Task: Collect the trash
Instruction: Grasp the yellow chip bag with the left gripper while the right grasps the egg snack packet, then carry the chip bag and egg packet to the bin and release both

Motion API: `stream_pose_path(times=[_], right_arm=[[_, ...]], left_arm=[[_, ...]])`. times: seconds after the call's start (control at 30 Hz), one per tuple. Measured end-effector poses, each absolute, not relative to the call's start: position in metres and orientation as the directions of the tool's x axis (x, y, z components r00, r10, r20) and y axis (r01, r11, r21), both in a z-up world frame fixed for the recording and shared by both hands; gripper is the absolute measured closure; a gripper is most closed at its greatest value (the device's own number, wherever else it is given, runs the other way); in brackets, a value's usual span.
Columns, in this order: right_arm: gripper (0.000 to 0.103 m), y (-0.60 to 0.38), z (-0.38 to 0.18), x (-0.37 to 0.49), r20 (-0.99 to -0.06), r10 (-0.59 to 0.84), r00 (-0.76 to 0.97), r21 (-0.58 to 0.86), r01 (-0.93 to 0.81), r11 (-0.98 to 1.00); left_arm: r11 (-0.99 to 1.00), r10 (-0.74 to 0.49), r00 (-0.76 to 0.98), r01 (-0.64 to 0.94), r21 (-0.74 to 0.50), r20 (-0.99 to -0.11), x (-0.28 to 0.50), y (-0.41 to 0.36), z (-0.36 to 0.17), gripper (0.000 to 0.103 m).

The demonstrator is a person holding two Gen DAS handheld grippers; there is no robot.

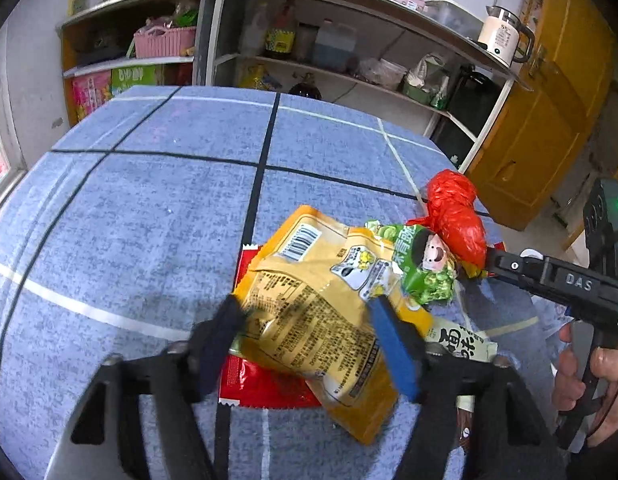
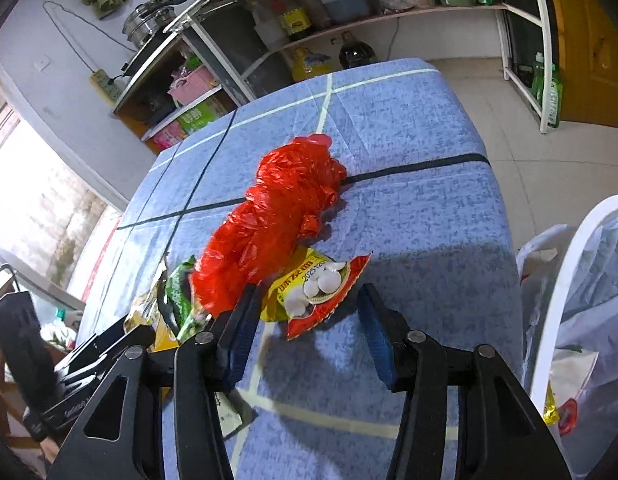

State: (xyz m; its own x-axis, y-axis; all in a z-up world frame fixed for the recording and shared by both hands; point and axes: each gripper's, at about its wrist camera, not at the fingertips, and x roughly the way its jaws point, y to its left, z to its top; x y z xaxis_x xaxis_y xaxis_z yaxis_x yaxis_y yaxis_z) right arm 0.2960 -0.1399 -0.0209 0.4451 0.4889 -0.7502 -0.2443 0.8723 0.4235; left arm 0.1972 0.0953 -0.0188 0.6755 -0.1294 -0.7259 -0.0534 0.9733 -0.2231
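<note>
table [image 1: 149, 208] under blue checked cloth, trash heaped at 4 o'clock in left view. white bin [image 2: 565, 300] at 3 o'clock in right view, wrappers inside. yellow bag [image 1: 321, 304] lies over red wrapper [image 1: 265, 388], between wide-spread fingers of left gripper [image 1: 305, 320]. red bag [image 2: 269, 220] at 12 o'clock of right gripper [image 2: 309, 312], also wide; small red-yellow packet [image 2: 317, 292] between its fingers. green packet [image 1: 425, 272] touches red bag.

red bag [image 2: 277, 216], yellow wrapper [image 1: 321, 308], blue-checked tablecloth [image 1: 149, 208]
</note>
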Motion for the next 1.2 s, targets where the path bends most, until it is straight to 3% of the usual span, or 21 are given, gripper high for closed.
stream_pose_path(times=[0.03, 0.17, 0.23, 0.83, 1.2], right_arm=[[0.072, -0.14, -0.021, 0.295, -0.748, 0.492, 0.445, 0.426, -0.247, 0.87], [0.075, -0.138, -0.018, 0.29, -0.752, 0.463, 0.469, 0.386, -0.255, 0.886], [0.077, -0.141, -0.015, 0.286, -0.751, 0.453, 0.481, 0.375, -0.254, 0.892], [0.078, -0.17, 0.01, 0.255, -0.712, 0.436, 0.55, 0.344, -0.268, 0.9], [0.078, -0.222, 0.021, 0.228, -0.692, 0.398, 0.602, 0.335, -0.221, 0.916]], left_arm=[[0.976, -0.121, 0.678, -0.053, -0.212, -0.725, 0.197, 0.094, -0.018, 0.057], [0.973, -0.122, 0.701, -0.053, -0.223, -0.703, 0.19, 0.099, -0.014, 0.075], [0.972, -0.123, 0.716, -0.054, -0.23, -0.687, 0.185, 0.103, -0.01, 0.1], [0.969, -0.139, 0.808, -0.008, -0.246, -0.573, 0.156, 0.105, 0.03, 0.102], [0.957, -0.245, 0.795, 0.108, -0.269, -0.555, 0.166, 0.05, 0.043, 0.102]])
